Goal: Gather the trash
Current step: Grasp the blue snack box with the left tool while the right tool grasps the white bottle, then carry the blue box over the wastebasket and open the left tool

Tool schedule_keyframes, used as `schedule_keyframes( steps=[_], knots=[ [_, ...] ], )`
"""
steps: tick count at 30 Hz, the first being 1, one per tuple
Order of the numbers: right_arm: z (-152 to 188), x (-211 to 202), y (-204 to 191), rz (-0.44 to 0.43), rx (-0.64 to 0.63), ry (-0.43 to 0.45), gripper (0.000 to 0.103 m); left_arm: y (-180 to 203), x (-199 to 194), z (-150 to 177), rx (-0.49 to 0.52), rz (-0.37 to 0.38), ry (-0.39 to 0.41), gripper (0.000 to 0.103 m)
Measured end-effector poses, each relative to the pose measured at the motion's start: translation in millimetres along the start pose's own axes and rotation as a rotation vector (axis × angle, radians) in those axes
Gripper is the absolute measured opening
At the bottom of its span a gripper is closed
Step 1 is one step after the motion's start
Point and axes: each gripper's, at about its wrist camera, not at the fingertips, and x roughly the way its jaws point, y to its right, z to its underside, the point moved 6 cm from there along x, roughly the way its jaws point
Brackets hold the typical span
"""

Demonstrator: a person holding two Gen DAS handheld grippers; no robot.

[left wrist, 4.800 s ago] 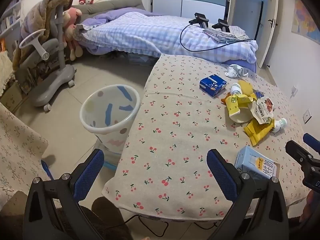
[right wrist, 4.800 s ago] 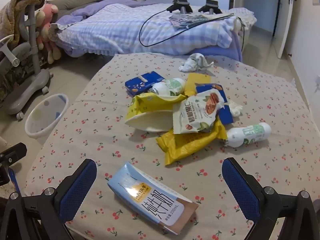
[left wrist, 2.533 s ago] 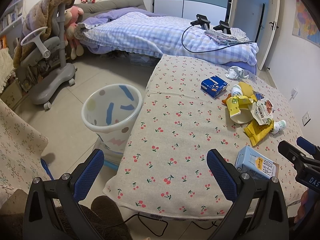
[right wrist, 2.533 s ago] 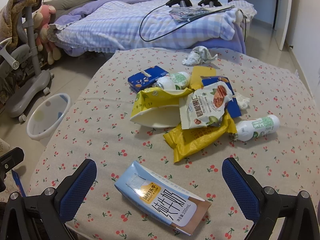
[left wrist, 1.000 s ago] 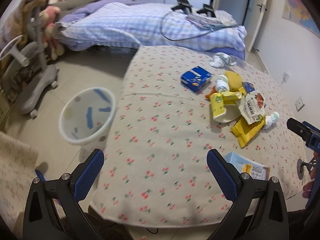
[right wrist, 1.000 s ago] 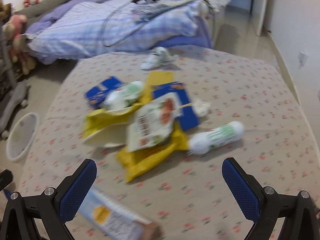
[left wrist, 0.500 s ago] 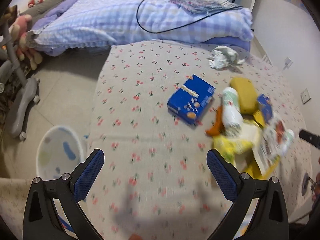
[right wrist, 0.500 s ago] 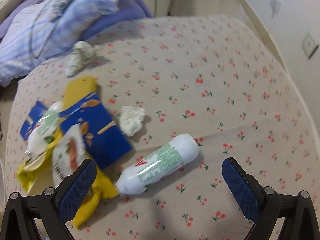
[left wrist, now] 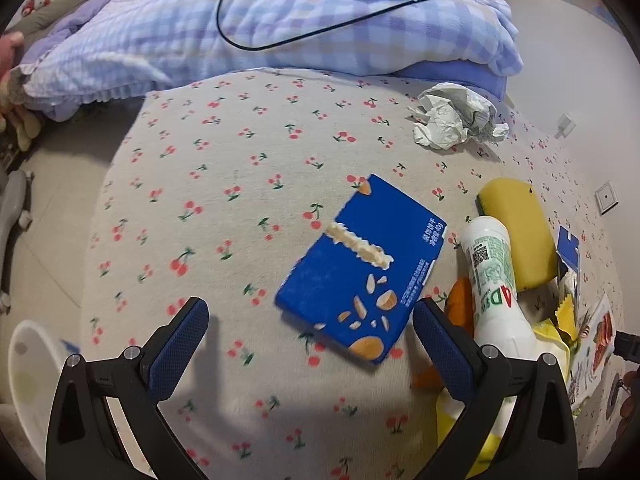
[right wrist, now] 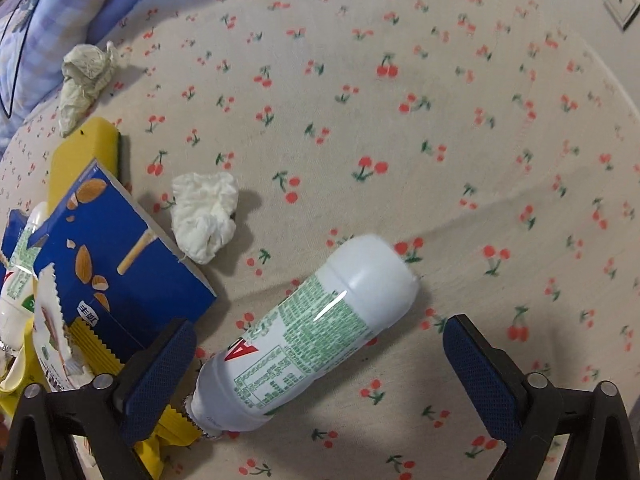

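the left gripper (left wrist: 306, 334) hangs low over the cherry-print tablecloth (left wrist: 224, 184) with its tongs wide apart and nothing between the pads; the near end of a torn blue snack box (left wrist: 360, 268) lies flat just beyond and between the fingertips. right of that box a white bottle with green print (left wrist: 494, 280) lies on its side, touching a yellow sponge (left wrist: 516, 228) further right, with yellow wrappers (left wrist: 560, 332) bunched at the near right. a crumpled paper ball (left wrist: 456, 120) sits at the far right of the table, well apart from the pile. the rim of a white bin (left wrist: 24, 364) shows on the floor at the near left.

the right gripper (right wrist: 320, 364) also has its tongs spread apart, straddling a second white bottle (right wrist: 316, 332) that lies tilted on the cloth, neck toward the left pad. a wadded tissue (right wrist: 204, 212) sits just beyond, beside another blue box (right wrist: 120, 268).
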Motion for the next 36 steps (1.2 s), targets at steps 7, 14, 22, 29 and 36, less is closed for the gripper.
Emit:
schedule_keyframes(
  steps=[7, 14, 22, 29, 36],
  knots=[
    [4, 4, 0, 0.012, -0.026, 0.014, 0.067, 6, 3, 0, 0.018, 0.039, 0.032, 0.073],
    [13, -9, 19, -0.054, -0.011, 0.035, 0.044, 3, -13, 10, 0.005, 0.027, 0.024, 0.07],
    [13, -51, 26, -0.085, -0.015, 0.126, 0.043, -9, -47, 25, -0.016, 0.041, 0.027, 0.069],
    [12, -75, -25, -0.138, -0.092, 0.192, 0.043, -39, -82, 45, -0.028, 0.009, 0.036, 0.069],
    [28, -82, -95, -0.217, -0.181, 0.195, 0.043, -89, -115, 69, -0.06, -0.049, 0.055, 0.069]
  ],
)
